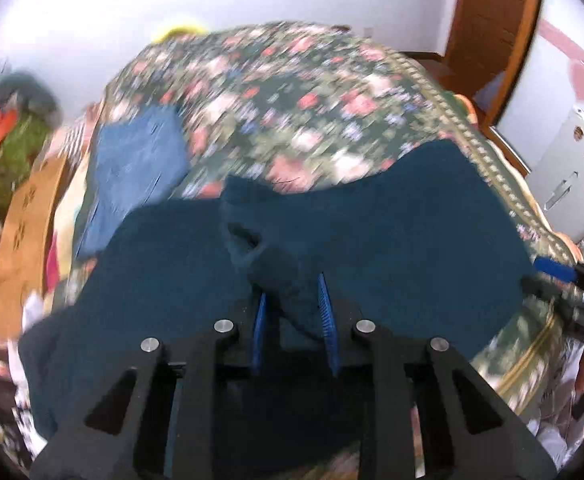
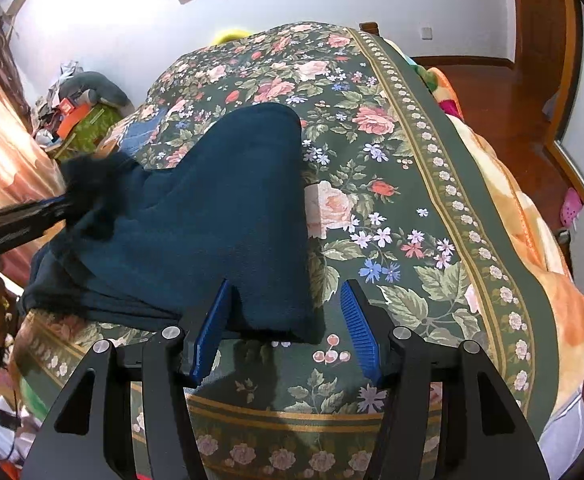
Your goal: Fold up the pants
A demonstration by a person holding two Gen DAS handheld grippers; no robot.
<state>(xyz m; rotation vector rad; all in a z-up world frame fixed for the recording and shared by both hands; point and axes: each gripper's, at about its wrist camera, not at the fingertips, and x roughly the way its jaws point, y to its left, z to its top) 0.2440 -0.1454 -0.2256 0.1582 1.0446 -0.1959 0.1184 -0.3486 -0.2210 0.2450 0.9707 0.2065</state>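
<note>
Dark teal fleece pants (image 1: 392,240) lie folded on a floral bedspread (image 1: 283,92). My left gripper (image 1: 292,284) is shut on a bunched fold of the pants, and the view is blurred. In the right wrist view the pants (image 2: 211,216) spread left of centre, and the left gripper (image 2: 57,204) holds their dark bunched end at the left. My right gripper (image 2: 285,288) is open, with its jaws around the near corner of the pants and its left pad touching the cloth. It also shows in the left wrist view (image 1: 552,276) at the pants' right end.
A folded blue garment (image 1: 135,160) lies on the bedspread (image 2: 392,184) further back. A cluttered stand (image 2: 75,116) is at the left, a wooden floor (image 2: 512,120) and orange blanket edge (image 2: 532,240) at the right. A white wall is behind.
</note>
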